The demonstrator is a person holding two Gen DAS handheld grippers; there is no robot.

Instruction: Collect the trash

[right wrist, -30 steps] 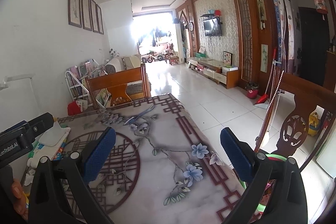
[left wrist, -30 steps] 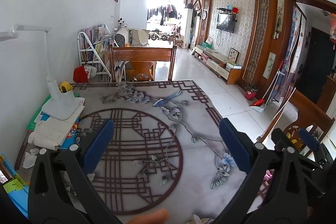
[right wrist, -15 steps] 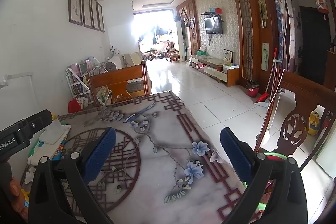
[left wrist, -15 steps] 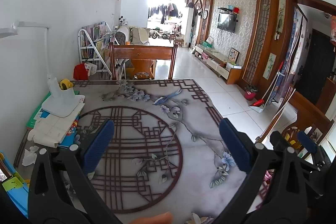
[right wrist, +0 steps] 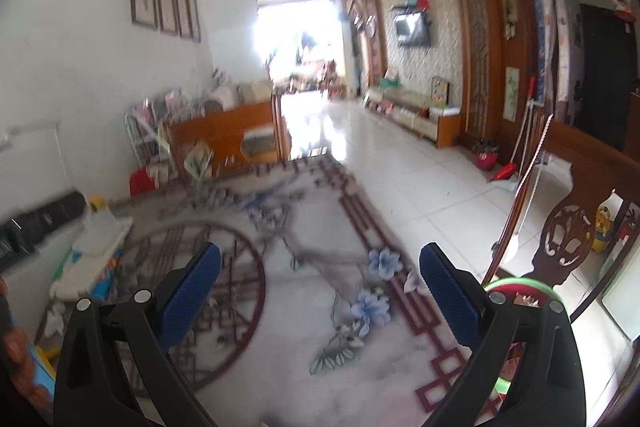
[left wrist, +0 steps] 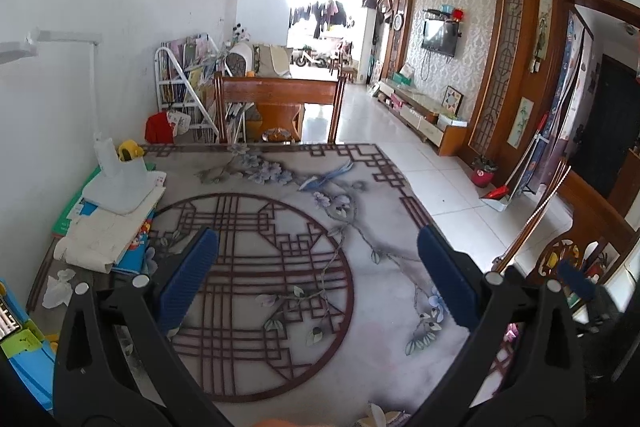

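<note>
A crumpled white tissue (left wrist: 58,287) lies on the patterned table (left wrist: 280,307) at its left edge; it also shows in the right wrist view (right wrist: 54,317). Another crumpled scrap (left wrist: 378,417) peeks in at the near edge of the table. My left gripper (left wrist: 318,281) is open and empty above the table's middle. My right gripper (right wrist: 320,285) is open and empty, above the table's right part. A green-rimmed bin (right wrist: 516,291) sits low beside the table, behind the right gripper's right finger.
A white lamp base (left wrist: 116,183) stands on a stack of books and papers (left wrist: 104,231) at the table's left. Blue and green toys (left wrist: 24,351) lie at the near left corner. Wooden chairs stand at the far end (left wrist: 280,107) and on the right (right wrist: 568,239).
The left view has barely shifted. The right gripper is swinging, its view now blurred and turned slightly left and down. Both stay open.
</note>
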